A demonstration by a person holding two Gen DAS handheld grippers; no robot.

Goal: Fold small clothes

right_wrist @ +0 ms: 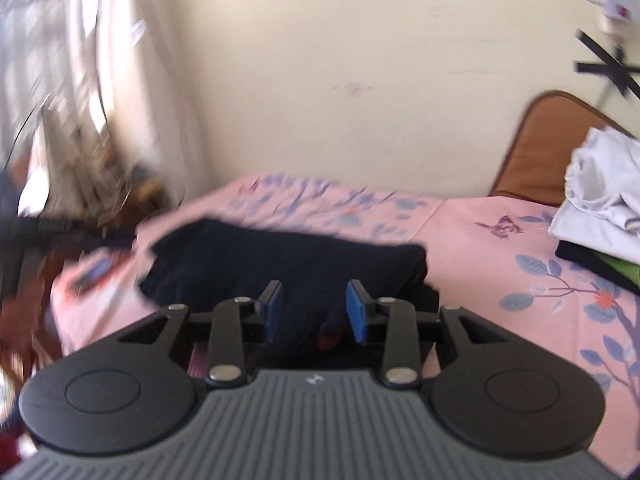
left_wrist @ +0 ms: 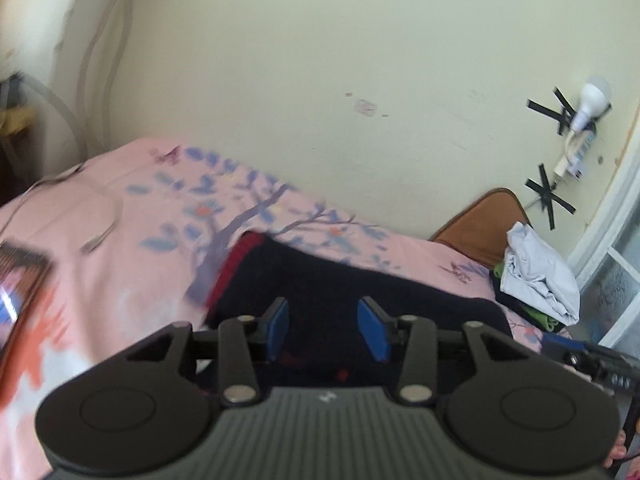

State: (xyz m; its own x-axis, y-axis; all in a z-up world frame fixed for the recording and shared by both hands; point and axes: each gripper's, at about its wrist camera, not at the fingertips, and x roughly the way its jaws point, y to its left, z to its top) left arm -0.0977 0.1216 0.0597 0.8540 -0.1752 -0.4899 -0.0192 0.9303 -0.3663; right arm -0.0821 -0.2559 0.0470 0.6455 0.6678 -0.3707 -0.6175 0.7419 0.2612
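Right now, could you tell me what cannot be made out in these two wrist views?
- Dark garment: its near part is hidden behind the left gripper and the right gripper.
- Clothes pile: cut off by the right edge of the right wrist view.
- Framed object: cut by the left edge of the left wrist view, and blurred.
- Corner clutter: smeared by motion blur.

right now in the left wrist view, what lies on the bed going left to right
patterned item at the frame edge → dark garment with a red band → pile of clothes topped by a pale one, in front of a brown cushion
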